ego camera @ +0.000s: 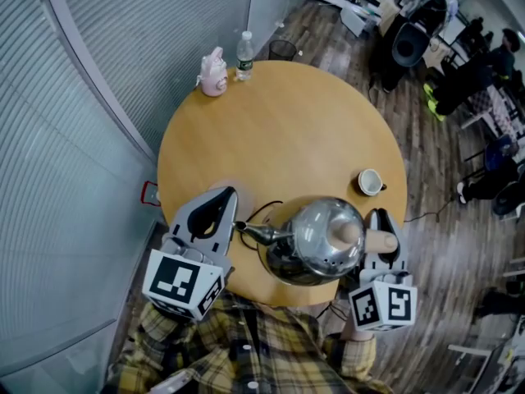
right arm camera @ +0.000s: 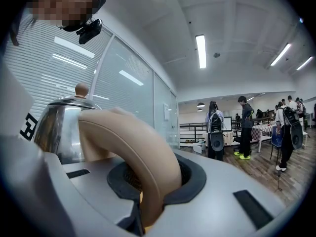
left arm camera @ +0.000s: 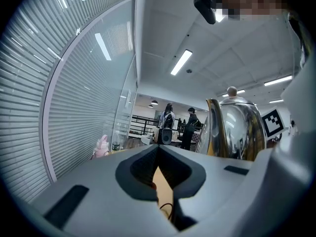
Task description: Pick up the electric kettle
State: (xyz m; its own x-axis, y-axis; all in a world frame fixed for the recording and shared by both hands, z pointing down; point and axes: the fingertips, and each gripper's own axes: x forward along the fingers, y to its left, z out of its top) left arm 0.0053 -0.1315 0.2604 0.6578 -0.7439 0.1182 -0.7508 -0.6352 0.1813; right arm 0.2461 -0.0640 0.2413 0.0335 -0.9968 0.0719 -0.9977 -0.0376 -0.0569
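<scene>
The steel electric kettle (ego camera: 320,240) hangs over the near edge of the round wooden table (ego camera: 287,130), its spout (ego camera: 254,232) pointing left. My right gripper (ego camera: 379,220) is shut on its tan handle (ego camera: 373,240). In the right gripper view the handle (right arm camera: 133,152) curves down between the dark pads of that gripper (right arm camera: 148,181), with the kettle body (right arm camera: 54,122) to the left. My left gripper (ego camera: 215,208) sits just left of the spout, shut with nothing in it. The left gripper view shows the kettle (left arm camera: 237,127) to the right of that gripper (left arm camera: 158,177).
A white cup (ego camera: 370,181) stands on the table's right side. A pink bottle (ego camera: 214,72) and a clear water bottle (ego camera: 244,56) stand at the far edge. A black cord (ego camera: 256,212) lies near the kettle. A glass wall runs along the left; people stand farther off.
</scene>
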